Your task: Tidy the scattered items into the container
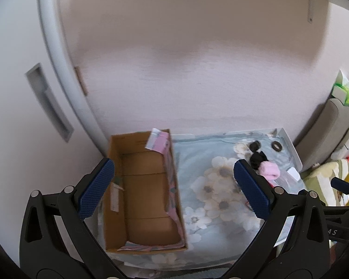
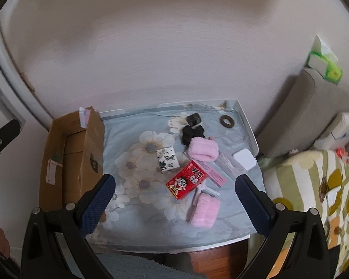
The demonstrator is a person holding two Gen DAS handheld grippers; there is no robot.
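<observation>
- Left tool [image 1: 174, 186]: spread wide, empty, held above the box [image 1: 146, 186] and the floral cloth [image 1: 211, 186].
- Right tool [image 2: 174, 200]: spread wide, empty, held above the near edge of the counter [image 2: 246, 118].
- Box: open-topped cardboard, at the left end of the counter, against the wall. Empty inside apart from loose pink paper [image 1: 159, 140] at the far right corner and along the right wall.
- Items, all still on the cloth, right of the box: red carton [image 2: 187, 182] at centre; white printed carton [image 2: 167, 159] just far-left of it; pink roll [image 2: 203, 150] far of it; second pink roll [image 2: 204, 212] near-right; black scrunchie [image 2: 192, 133] touching the far pink roll; dark ring [image 2: 226, 121] near the far right corner; white pad [image 2: 244, 159] at the right edge; pink flat pack [image 2: 213, 174] partly under the red carton.
- Risk: items overlapping. Closing on the red carton likely to drag the flat pack or the small white piece just near it.
- Risk: loose cloth. Low approach likely to snag and bunch it, shifting every item.
- Risk: soft rolls. Shallow pinch likely to slip during transfer.
- Risk: tall right wall of the box. Low carry likely to strike it and push the box off the left end.
- Risk: both tools close together. Simultaneous reach likely to cause collision.
</observation>
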